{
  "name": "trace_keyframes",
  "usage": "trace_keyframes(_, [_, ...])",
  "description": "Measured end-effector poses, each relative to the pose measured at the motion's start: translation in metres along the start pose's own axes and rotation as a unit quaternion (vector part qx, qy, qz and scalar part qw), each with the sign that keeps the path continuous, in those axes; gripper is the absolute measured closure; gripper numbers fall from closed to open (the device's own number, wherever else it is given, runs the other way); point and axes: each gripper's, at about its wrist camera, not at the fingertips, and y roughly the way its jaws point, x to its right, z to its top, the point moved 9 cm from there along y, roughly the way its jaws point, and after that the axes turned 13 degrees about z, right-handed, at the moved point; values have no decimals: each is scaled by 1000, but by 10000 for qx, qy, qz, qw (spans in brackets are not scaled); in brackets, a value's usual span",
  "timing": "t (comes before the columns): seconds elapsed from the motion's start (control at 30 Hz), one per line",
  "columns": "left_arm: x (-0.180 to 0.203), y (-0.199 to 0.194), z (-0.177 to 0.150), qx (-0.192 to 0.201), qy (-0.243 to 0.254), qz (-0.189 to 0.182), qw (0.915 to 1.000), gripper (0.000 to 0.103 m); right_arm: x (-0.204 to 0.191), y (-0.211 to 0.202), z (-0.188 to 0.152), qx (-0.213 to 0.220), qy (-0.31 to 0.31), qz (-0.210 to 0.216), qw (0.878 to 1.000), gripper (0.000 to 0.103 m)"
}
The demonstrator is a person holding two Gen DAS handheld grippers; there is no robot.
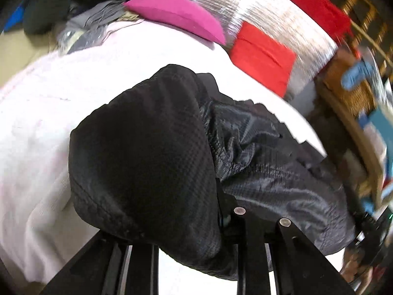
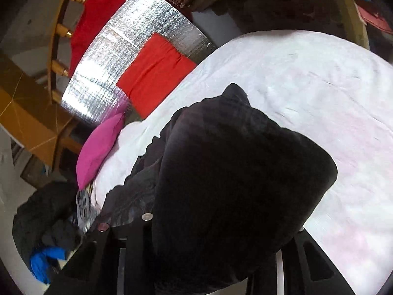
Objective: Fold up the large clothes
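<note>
1. A bed spread with a pale pink-white sheet [image 1: 44,113] fills both wrist views; a magenta cushion [image 1: 176,17] lies at its far edge in the upper centre of the left view, with a silver foil mat [image 1: 270,17] and a red folded cloth [image 1: 262,61] beyond.

2. The task's thing, a black garment [image 1: 142,152], hangs bunched directly in front of each lens, draped over the fingers and trailing onto the sheet.

3. The left hand-held gripper [image 1: 221,221] is pinching a fold of it; the cloth runs from the lower centre toward the right of the left view, glossy lining showing.

4. The right hand-held gripper [image 2: 221,233] is likewise pinching the garment [image 2: 233,172], its mass covering the lower centre of the right view and trailing toward the left.

5. Judged from both views, the garment's long axis spans between the two grips, neither hand nearer; the coming move likely depends on drawing them apart to stretch it flat over the sheet [image 2: 319,86].

6. A dark clothes pile [image 2: 44,216] waits at lower left of the right view.
</note>
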Motion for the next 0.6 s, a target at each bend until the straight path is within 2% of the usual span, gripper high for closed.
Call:
trace_keyframes(0.1, [5,-6,-22,108,475,286,9984,79,22,-23,-18,-159,-81,-110,9998,64])
trace_keyframes(0.2, [12,-2,-31,15,849,513,9951,72,41,-31,-27,-480,-11,-181,9987,62])
trace_keyframes(0.27, [1,-13,-39,-255,880,337,9952,65,46,-38,-28,-680,175,-150,9974,50])
trace_keyframes(0.3, [0,-12,-37,-419,885,281,9948,57,49,-46,-26,-831,332,-132,9959,47])
trace_keyframes(0.37, [-12,-27,-42,-849,766,104,9934,50,55,-63,-23,-973,495,-14,9940,44])
trace_keyframes(0.43, [-27,-45,-40,-987,540,-129,9936,45,56,-83,-19,-1078,427,-47,9932,43])
trace_keyframes(0.47, [-33,-53,-36,-961,459,-176,9942,44,53,-95,-14,-1107,190,-141,9936,43])
trace_keyframes(0.53, [-41,-67,-20,-747,367,-145,9964,43,45,-111,3,-825,-309,-467,9950,41])
trace_keyframes(0.57, [-41,-75,-2,-501,367,-114,9980,43,35,-120,20,-569,-629,-567,9948,36])
trace_keyframes(0.6, [-39,-81,18,-239,399,-80,9989,37,26,-122,30,-445,-764,-502,9948,33])
